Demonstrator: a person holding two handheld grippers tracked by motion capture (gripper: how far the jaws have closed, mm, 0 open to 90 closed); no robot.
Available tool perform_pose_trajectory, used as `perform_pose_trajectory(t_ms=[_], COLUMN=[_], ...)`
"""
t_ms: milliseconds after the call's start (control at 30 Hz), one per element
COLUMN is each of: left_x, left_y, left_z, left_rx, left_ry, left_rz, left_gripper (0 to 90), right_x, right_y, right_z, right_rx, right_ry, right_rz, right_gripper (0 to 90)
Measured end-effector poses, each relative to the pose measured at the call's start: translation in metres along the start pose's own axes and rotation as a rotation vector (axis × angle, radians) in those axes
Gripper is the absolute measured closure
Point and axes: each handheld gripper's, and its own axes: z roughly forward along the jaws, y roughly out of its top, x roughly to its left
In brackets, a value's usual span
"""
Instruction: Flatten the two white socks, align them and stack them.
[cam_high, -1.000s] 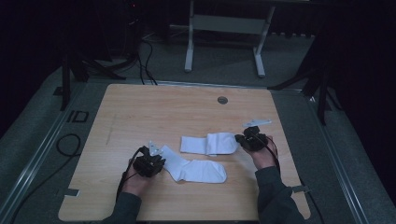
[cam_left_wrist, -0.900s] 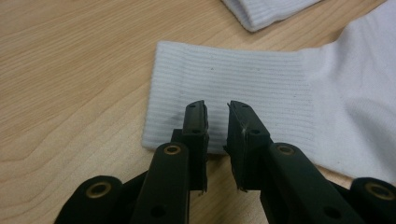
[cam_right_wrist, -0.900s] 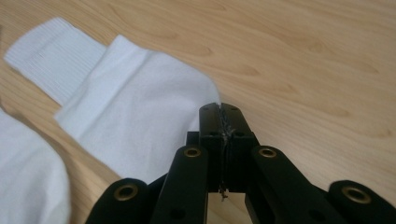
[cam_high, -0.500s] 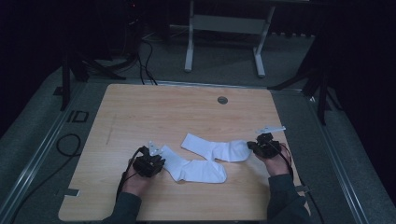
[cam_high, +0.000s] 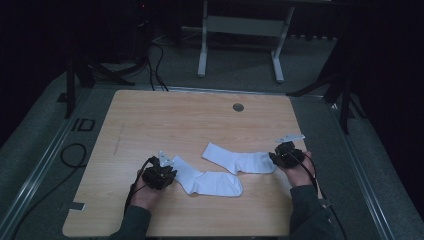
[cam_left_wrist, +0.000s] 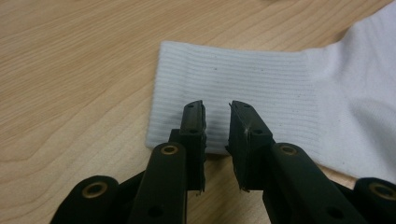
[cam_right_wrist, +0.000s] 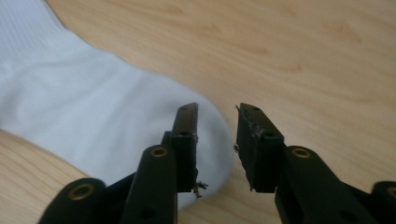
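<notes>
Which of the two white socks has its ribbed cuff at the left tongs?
The nearer sock, closest to the person; its ribbed cuff lies at the left tongs. The farther sock reaches toward the right tongs.

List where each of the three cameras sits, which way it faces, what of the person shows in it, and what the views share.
High view: above the person's side, looking forward and down on the table; forearms, left gripper and right gripper show.
Left gripper view: rides the left gripper, looking along open jaws at the near sock, its ribbed cuff.
Right gripper view: rides the right gripper, jaws open at the far sock, its rounded toe.
Shared: both socks also show from above, near sock and far sock.
</notes>
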Motion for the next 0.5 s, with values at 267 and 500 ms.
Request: perform_pose_trajectory(t_ms=[267, 500], left_x=[0.010, 0.013], left_y=[-0.001, -0.002], left_z=[-0.003, -0.005], left_rx=[-0.015, -0.020], left_ry=[0.007, 0.012], left_rz=[-0.037, -0.047], left_gripper=[74.3, 73.8], right_x=[0.032, 0.066], right_y=[0.034, 0.061], right_z=[-0.001, 0.016], right_rx=[-0.070, -0.077], right_ry=[0.140, 0.233], right_rz=[-0.120, -0.244], right_gripper=[60.8, 60.2])
